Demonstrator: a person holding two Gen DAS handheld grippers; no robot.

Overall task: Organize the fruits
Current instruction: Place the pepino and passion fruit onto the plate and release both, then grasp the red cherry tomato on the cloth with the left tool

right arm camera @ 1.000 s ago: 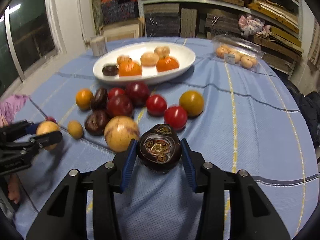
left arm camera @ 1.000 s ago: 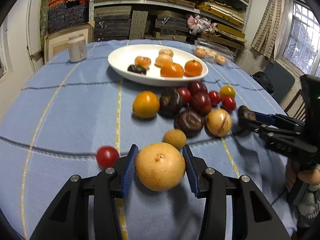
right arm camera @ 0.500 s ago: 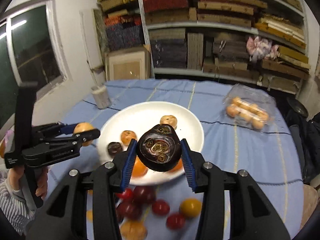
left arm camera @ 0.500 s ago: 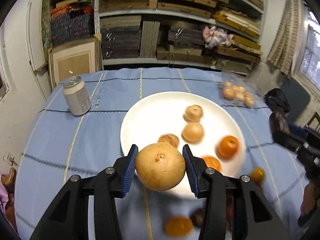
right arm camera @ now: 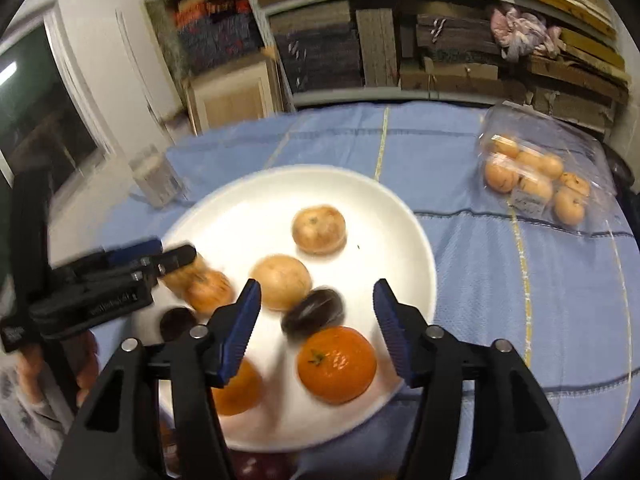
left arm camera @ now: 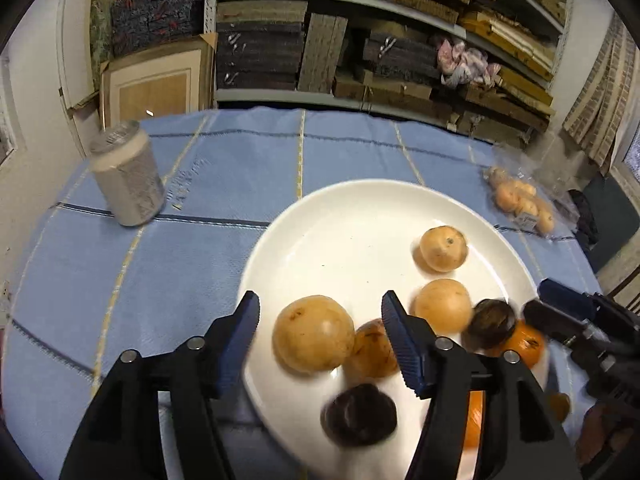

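My left gripper point(left arm camera: 320, 304) hangs over the white plate point(left arm camera: 280, 232), and its jaws are opening. The big yellow fruit point(left arm camera: 314, 334) lies on the plate between the fingers, clear of both pads. My right gripper point(right arm camera: 317, 292) is over the same plate point(right arm camera: 420, 240), its jaws also opening. The dark purple fruit point(right arm camera: 314, 312), blurred, sits free between its fingers beside an orange point(right arm camera: 336, 364). The plate also holds tan fruits point(left arm camera: 443, 249) and another dark fruit point(left arm camera: 360, 414). Each gripper shows in the other's view: the right gripper point(left arm camera: 540, 300) at the plate's right, the left gripper point(right arm camera: 172, 252) at its left.
A pale drink can point(left arm camera: 128, 180) stands on the blue tablecloth left of the plate. A clear plastic pack of small tan fruits point(right arm camera: 536, 184) lies at the back right. Shelves of stacked boards line the wall behind the table. A hand point(right arm camera: 86, 364) holds the left gripper.
Both grippers travelled from the loose fruit pile to above the plate. Each has opened and let go: the yellow fruit and the dark purple fruit now lie on the plate.
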